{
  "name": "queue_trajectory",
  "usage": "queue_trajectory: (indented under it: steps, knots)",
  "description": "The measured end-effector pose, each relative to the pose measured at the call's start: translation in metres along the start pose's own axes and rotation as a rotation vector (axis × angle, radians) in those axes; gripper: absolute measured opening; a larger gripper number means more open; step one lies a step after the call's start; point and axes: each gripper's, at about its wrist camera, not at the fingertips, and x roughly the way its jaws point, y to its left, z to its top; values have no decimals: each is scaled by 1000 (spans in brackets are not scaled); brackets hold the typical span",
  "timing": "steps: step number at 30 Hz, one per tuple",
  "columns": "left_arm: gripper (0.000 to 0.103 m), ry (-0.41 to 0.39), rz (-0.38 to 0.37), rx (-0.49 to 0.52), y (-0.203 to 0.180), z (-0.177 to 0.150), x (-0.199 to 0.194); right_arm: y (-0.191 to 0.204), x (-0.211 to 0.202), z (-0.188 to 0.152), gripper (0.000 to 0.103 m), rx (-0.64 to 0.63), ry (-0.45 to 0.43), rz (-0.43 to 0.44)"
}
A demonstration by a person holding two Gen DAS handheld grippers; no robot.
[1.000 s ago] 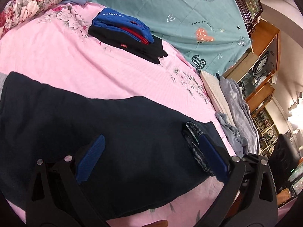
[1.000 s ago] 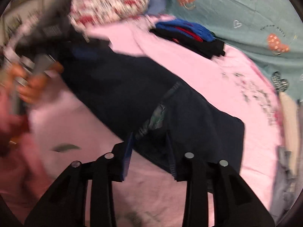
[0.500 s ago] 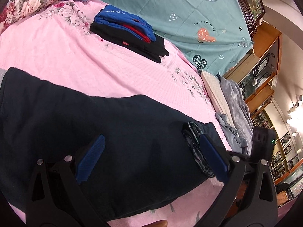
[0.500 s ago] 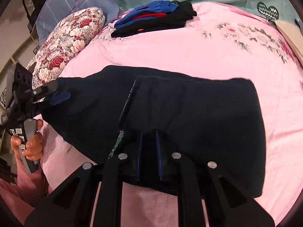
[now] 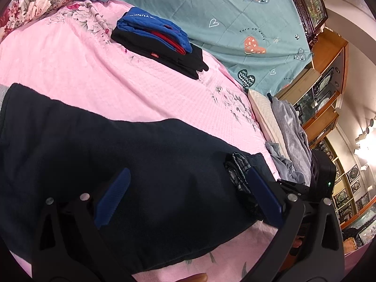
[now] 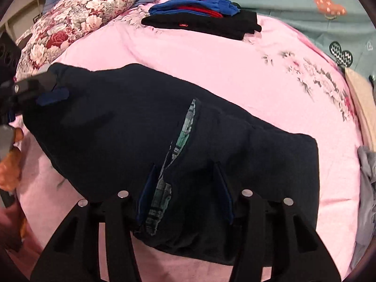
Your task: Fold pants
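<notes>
Dark navy pants (image 5: 98, 155) lie spread across the pink bedspread (image 5: 70, 70), with a plaid inner lining (image 6: 185, 131) showing at a fold. My left gripper (image 5: 185, 190) is open, its blue pads wide apart just over the cloth at the near edge. My right gripper (image 6: 185, 188) is open, its fingers straddling the pants' near edge by the plaid lining. The left gripper also shows in the right wrist view (image 6: 47, 94), at the pants' far left end.
A folded stack of blue, red and black clothes (image 5: 157, 37) lies further up the bed. A floral pillow (image 6: 77, 18) is at the left. A teal quilt (image 5: 223, 23) covers the far side. Grey cloth (image 5: 289, 141) and wooden cabinets (image 5: 329, 89) stand at the right.
My right gripper closed to a narrow gap on the pants' edge half a second ago, and has now opened wide. The left gripper has hardly moved and stayed open.
</notes>
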Motion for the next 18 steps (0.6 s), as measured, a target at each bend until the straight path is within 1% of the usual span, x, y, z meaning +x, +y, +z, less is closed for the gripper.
queue_trajectory:
  steps: [1,2,3,4,7,8,9,10,11,12,13,14,15,16,18]
  knots:
    - [101,2,-1,0,0,0,0,-7,-4,1,20,38,-7,21]
    - [101,3,-2,0,0,0,0,-15,-8,2,13,80,-16,54]
    - [101,2,-7,2,-1,0,0,-24,-13,1,12,132,-35,84]
    - [101,1,-11,1,-1,0,0,-33,-22,2,11,182,-80,95]
    - [101,2,-20,-4,1,1,-1,-40,-50,7,11,252,-252,66]
    - [101,3,-21,-5,1,1,0,-37,-54,8,11,252,-285,55]
    - [101,2,-22,-4,1,1,0,-33,-54,9,11,243,-293,46]
    - [101,2,-23,-4,1,1,0,-26,-46,11,12,217,-268,42]
    - [101,2,-24,-4,1,1,0,-23,-37,11,12,201,-228,52]
    - [101,2,-27,-6,1,1,-1,-17,-24,9,18,188,-173,76]
    - [101,1,-28,-6,1,0,-1,-11,-5,10,27,173,-82,116]
    - [101,2,-30,-9,2,0,-1,-7,5,6,35,162,-44,145]
    - [101,4,-28,-12,2,1,0,-6,0,6,42,150,-70,144]
    - [101,6,-28,-11,2,1,0,-6,-8,5,45,140,-80,173]
    - [101,7,-22,-8,1,1,1,-17,-28,5,45,169,-149,267]
